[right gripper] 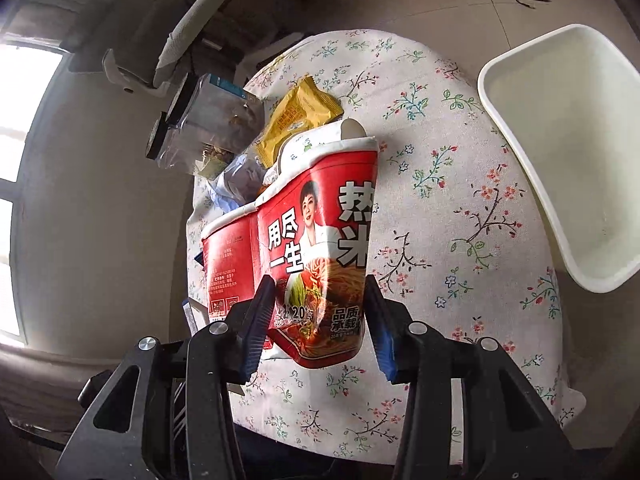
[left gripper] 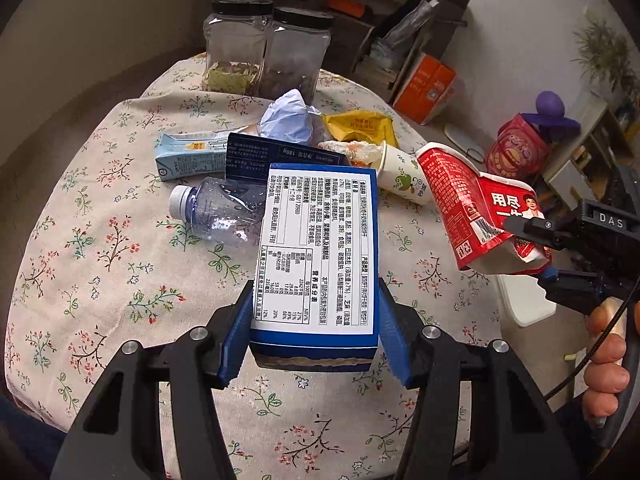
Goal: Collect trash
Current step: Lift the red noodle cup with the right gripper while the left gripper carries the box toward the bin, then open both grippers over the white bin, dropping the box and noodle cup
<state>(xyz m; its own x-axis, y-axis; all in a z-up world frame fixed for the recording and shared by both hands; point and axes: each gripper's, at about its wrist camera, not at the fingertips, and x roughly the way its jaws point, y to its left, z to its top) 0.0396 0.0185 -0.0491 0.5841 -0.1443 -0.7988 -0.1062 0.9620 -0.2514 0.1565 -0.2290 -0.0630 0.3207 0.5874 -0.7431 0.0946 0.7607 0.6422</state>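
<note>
Left of the pile: a clear plastic bottle (left gripper: 218, 212) lies on its side on the floral worktop (left gripper: 100, 280), a pale blue carton (left gripper: 188, 156) just behind it.
Left claw (left gripper: 314, 336): closed on a blue box (left gripper: 316, 256), label side up, lifted above the cloth at its near end.
Middle of the pile: crumpled pale paper (left gripper: 290, 118), a yellow wrapper (left gripper: 358, 126) and a paper cup (left gripper: 402, 174) lie close together.
Right claw (right gripper: 320, 320): pinching a crushed red noodle cup (right gripper: 312, 236), held off the worktop.
Far right: a white bin (right gripper: 560, 152) stands just beside the worktop edge, open side up.
Step in hand: both claws loaded, carrying trash.
Next move: probably swing each load over the bin and let go, then return for the bottle and wrappers.
</note>
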